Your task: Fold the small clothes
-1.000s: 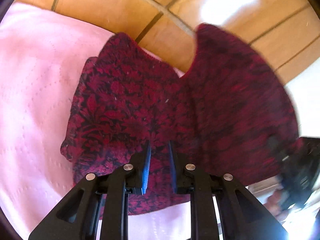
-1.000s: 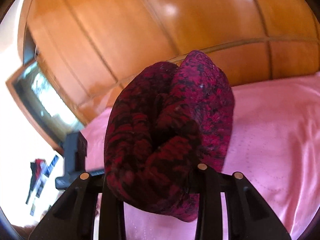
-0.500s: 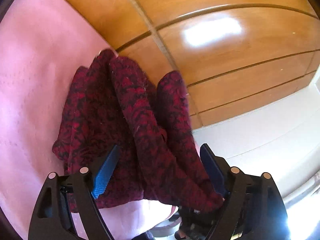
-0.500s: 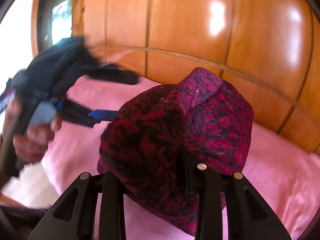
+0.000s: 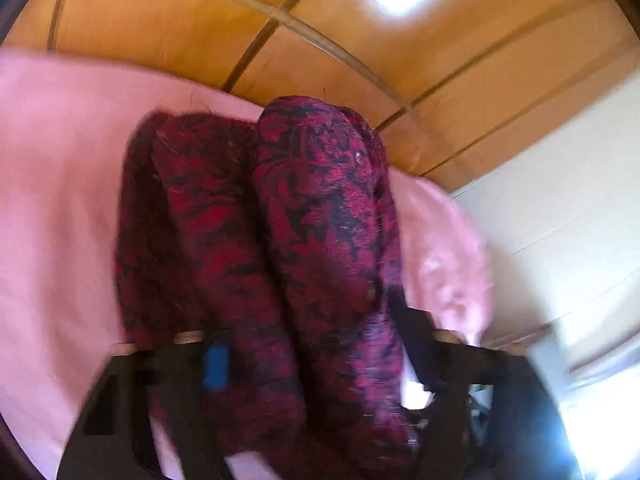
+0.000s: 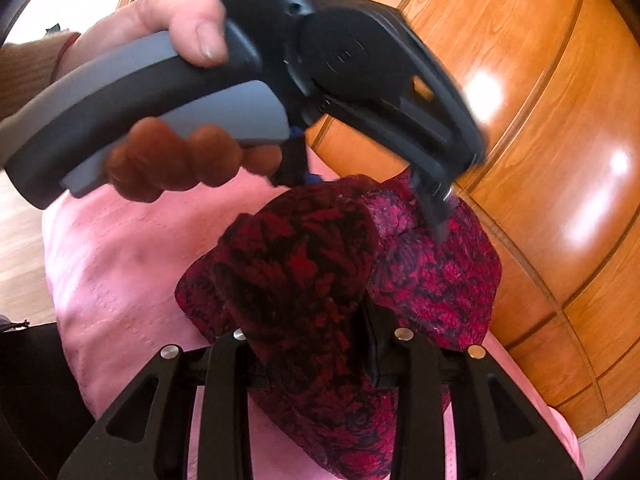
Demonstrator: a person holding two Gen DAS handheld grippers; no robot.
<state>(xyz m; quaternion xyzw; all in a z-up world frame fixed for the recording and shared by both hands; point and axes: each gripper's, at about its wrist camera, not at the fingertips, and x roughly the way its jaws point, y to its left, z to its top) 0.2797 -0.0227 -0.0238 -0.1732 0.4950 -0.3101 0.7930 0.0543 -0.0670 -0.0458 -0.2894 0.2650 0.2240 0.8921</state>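
Right tongs [image 6: 320, 320] are clenched on a dark red patterned garment [image 6: 304, 264], whose bunched cloth fills the gap between the jaws and spills over both fingers. Left tongs [image 5: 316, 340] have just been closing with two thick rolls of the same garment between the jaws. Blur hides whether the pads actually press the cloth, so the grip there cannot be told.

Largest element: a wooden panelled wall [image 6: 540, 100], glossy, directly behind the work area. Next: a pink quilted cover [image 6: 120, 260], on which the garment's lower edge appears to rest while its bulk is gathered up in the tongs. The garment lies straight ahead of both tongs. In the left wrist view its two rolls run lengthwise away from the camera, along the line the tongs point. In the right wrist view the left tongs reach down onto the far end of the bundle from above.

Judged step: handing over or re-gripping a fold. The right hand is the secure holder, and the left is equally near. Smaller elements: the person's left hand [image 6: 152, 16] wrapped round the grey handle, and a brown sleeve [image 6: 24, 68]. Nothing else lies on the cover, and only the left tool crowds the space above the bundle.
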